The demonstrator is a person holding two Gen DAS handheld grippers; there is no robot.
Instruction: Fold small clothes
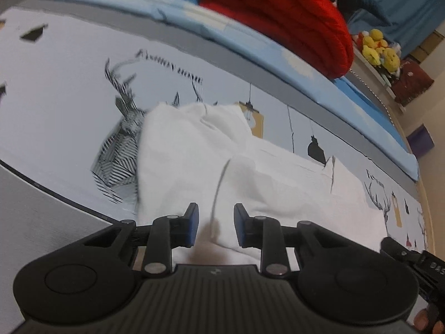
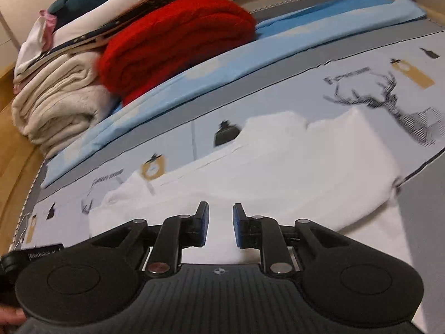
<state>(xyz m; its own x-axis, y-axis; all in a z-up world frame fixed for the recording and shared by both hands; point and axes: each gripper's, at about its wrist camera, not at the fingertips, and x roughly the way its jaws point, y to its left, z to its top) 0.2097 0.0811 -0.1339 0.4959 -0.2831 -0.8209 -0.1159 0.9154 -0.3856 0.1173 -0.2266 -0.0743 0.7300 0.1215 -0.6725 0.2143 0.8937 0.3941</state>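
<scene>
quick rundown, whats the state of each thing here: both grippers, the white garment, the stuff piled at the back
left gripper: open, empty, over the garment
right gripper: open, empty, over the garment
white garment: lying on the bedsheet, partly folded, rumpled
red blanket: folded, stacked
cream blanket: folded, stacked

Ahead of both tongs lies the white garment [image 1: 194, 150], a soft matt cloth, smooth with a few shallow creases and a thin stitched seam. Under it the printed sheet [image 1: 69, 64] is flat, matt woven cloth, pale with a grey border. Beyond, far from the tips, the red blanket [image 2: 178, 36] looks thick, ribbed and fuzzy; beside it the cream blanket [image 2: 58, 97] is plush and fleecy. The light blue bedding [image 2: 250, 55] between is smooth, thin cloth. The left gripper [image 1: 215, 224] and right gripper [image 2: 220, 224] are matt black plastic with ribbed bodies, dull metal pivot pins and blue rubbery pads [image 2: 237, 228].
</scene>
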